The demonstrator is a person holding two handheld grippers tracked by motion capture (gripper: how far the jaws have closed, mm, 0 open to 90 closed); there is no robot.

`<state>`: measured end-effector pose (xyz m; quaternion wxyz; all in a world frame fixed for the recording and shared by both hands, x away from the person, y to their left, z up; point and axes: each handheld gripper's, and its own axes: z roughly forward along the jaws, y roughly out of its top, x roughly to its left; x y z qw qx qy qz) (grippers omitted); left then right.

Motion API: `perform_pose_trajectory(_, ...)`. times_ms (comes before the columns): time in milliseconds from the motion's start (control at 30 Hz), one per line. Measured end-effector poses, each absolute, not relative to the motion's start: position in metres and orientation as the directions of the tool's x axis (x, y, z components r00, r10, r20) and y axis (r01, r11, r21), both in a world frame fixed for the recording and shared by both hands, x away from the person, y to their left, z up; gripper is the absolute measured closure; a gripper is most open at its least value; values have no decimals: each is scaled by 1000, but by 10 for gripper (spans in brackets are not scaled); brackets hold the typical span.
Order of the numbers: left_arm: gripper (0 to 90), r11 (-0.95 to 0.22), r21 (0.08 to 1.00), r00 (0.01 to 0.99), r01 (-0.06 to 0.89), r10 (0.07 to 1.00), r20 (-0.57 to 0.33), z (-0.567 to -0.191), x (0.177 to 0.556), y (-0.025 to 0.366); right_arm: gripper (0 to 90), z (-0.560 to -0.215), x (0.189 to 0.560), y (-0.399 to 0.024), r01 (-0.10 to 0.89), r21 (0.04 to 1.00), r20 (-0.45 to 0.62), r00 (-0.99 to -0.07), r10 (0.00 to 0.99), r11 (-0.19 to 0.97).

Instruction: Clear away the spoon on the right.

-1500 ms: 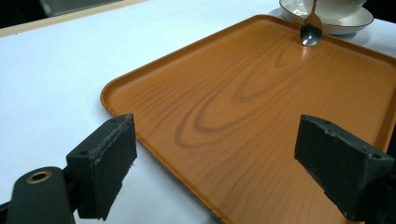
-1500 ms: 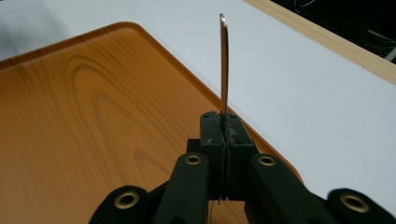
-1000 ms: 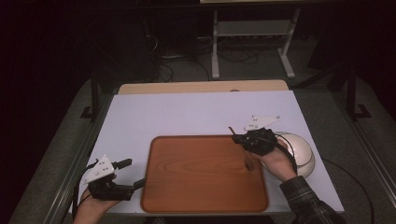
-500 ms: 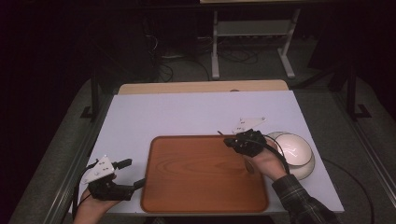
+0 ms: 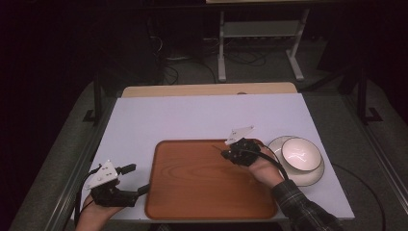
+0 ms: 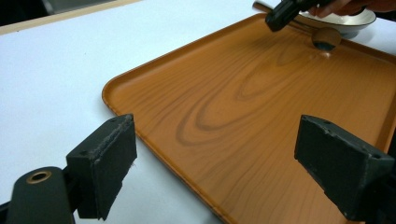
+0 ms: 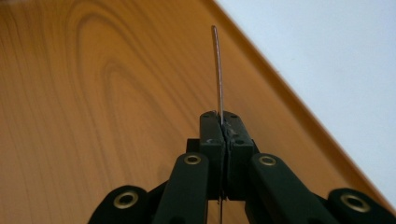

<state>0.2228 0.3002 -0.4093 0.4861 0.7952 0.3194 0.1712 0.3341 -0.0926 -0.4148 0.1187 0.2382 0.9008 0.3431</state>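
A brown wooden tray [image 5: 211, 192] lies on the white table top, near the front edge. My right gripper [image 5: 226, 154] hovers over the tray's far right part, shut on a thin metal spoon [image 5: 217, 147]. In the right gripper view the spoon's handle [image 7: 217, 70] sticks out edge-on past the closed jaws [image 7: 220, 123] above the tray [image 7: 93, 93]. The left gripper view shows the spoon's rounded bowl [image 6: 323, 38] low over the tray [image 6: 233, 116]. My left gripper [image 5: 137, 178] rests open just left of the tray, with nothing between its fingers [image 6: 105, 161].
A white bowl [image 5: 298, 154] stands on a dark-rimmed plate [image 5: 312, 175] just right of the tray, close to the right hand. A metal stand [image 5: 260, 29] and cables lie on the floor beyond the table's far edge.
My right gripper has moved left and down with the spoon, from beside the bowl to over the tray's far right part. The left gripper has stayed put.
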Motion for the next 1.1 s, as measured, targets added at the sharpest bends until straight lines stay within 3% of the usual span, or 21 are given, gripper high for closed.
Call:
perform_pose_trajectory(433,126,-326,881,740,343,671,-41,-409,222,300,865,-437,335,-70,340,598,-33,-894,446,726)
perform_pose_trajectory(733,126,-330,879,743,343,669,-39,-409,222,299,817,-440,335,-69,346,595,-28,-893,449,725)
perform_pose_trajectory(900,126,-330,879,743,344,668,-40,-409,222,299,740,-440,336,-70,353,596,-20,-891,453,721)
perform_pose_trajectory(1100,126,-326,881,742,343,669,-41,-409,222,300,460,-440,335,-69,370,591,1,-889,457,717)
